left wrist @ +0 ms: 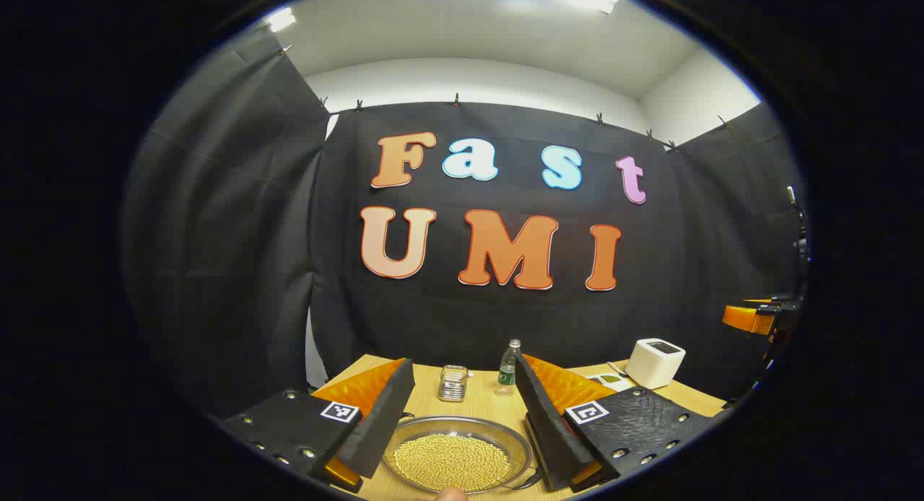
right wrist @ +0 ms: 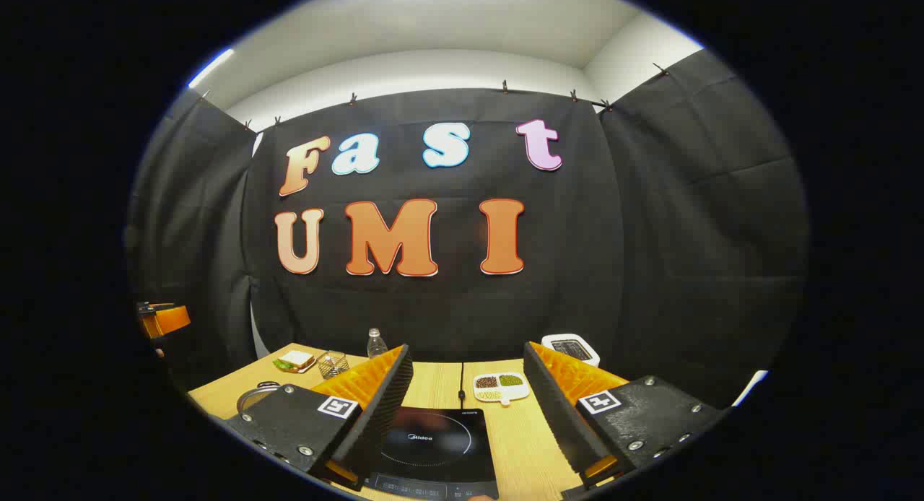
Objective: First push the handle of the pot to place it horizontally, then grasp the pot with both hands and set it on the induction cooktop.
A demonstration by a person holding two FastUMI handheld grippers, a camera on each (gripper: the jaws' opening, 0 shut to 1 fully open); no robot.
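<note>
Nothing looks done yet: the pot (left wrist: 456, 454) sits on the worktop (left wrist: 484, 400), off the cooktop (right wrist: 433, 443), both grippers' fingers (left wrist: 382, 421) spread wide, empty.

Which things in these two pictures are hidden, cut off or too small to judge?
- Pot, left gripper view: its handle is hidden behind the left gripper fingers, so its direction is unclear.
- Pot, right gripper view: one rim arc shows; a finger covers the rest.
- Induction cooktop, right gripper view: the right gripper fingers and the lower edge cut it.
- Divided dish: contents too small.
</note>
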